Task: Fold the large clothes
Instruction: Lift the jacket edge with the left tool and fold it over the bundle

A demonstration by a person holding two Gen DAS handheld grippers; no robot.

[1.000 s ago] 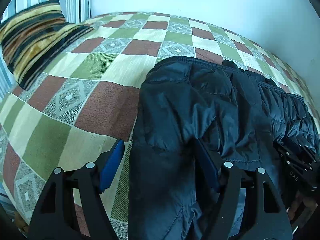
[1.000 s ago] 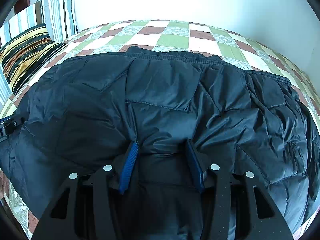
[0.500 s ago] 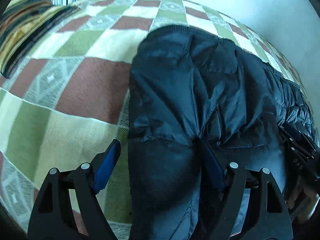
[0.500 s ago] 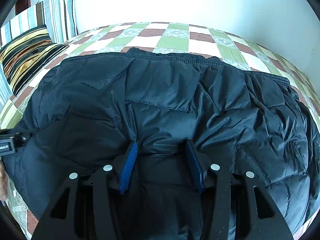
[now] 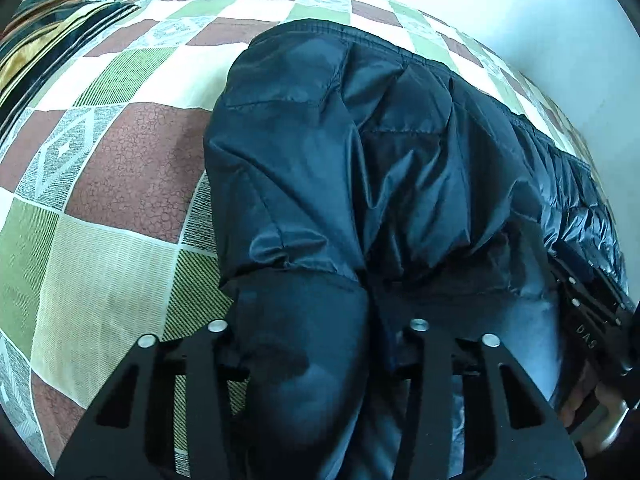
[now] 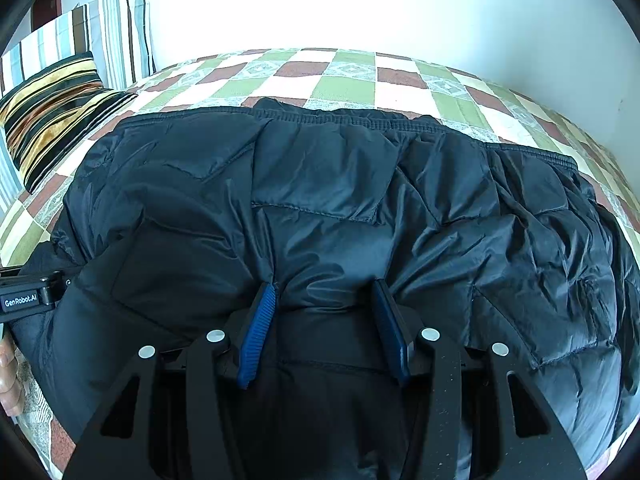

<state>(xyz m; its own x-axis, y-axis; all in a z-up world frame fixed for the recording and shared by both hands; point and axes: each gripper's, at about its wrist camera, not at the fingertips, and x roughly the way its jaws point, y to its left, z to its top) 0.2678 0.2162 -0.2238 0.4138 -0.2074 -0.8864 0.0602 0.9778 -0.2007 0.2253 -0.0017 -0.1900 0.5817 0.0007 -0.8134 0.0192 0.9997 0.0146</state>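
A dark navy puffer jacket (image 5: 360, 160) lies spread across the checked bedspread (image 5: 120, 160). In the left wrist view my left gripper (image 5: 316, 320) is at the jacket's near left edge. Its jaws are closing, a thick bunch of fabric bulges between them and covers the pads. In the right wrist view my right gripper (image 6: 322, 292) is shut on a fold of the jacket (image 6: 340, 200) at its near edge, blue pads (image 6: 260, 320) pressing in from both sides. Each gripper shows at the edge of the other's view: the right gripper (image 5: 588, 312), the left gripper (image 6: 24, 300).
A gold and black striped pillow (image 6: 52, 112) lies at the bed's far left, with a blue and white striped pillow (image 6: 108, 36) behind it. A white wall (image 6: 360, 0) runs along the far side. Bare bedspread (image 6: 348, 80) shows beyond the jacket. A hand (image 5: 592, 404) holds the right gripper.
My left gripper dipped lower onto the jacket's edge and its jaws came together, swallowing the blue pads in fabric. The right gripper kept its hold and stayed still.
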